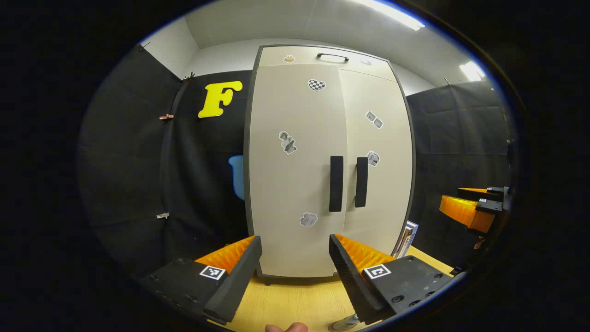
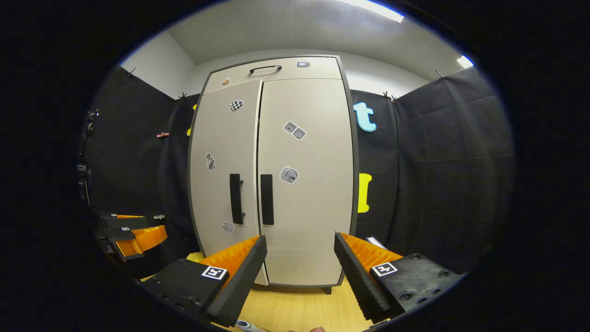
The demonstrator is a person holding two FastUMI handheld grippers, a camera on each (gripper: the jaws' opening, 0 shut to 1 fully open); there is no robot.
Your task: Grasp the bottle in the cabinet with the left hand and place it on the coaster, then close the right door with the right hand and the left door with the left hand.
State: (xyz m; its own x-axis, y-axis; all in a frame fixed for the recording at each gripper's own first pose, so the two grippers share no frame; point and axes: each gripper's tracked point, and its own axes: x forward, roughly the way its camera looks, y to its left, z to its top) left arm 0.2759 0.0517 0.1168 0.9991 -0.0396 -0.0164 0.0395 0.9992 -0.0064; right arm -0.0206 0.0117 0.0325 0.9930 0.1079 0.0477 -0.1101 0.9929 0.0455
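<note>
A tall beige cabinet (image 1: 295, 184) with two black handles (image 1: 336, 183) stands on the wooden table, and both doors lie flush and shut. My left gripper (image 1: 295, 272) is open in front of the left door, a short way off it, with nothing between its fingers. In the right gripper view the same cabinet (image 2: 304, 193) fills the middle, and my right gripper (image 2: 299, 272) is open before the right door. The inside of the cabinet is hidden. A small grey object (image 1: 343, 324) shows at the bottom edge; I cannot tell what it is.
The wooden table (image 1: 295, 299) runs under both grippers. A thin box (image 1: 405, 240) leans by the cabinet's right side. The right gripper (image 1: 470, 210) shows far right in the left gripper view, the left gripper (image 2: 133, 235) far left in the right one. A fingertip (image 1: 286, 328) peeks in below.
</note>
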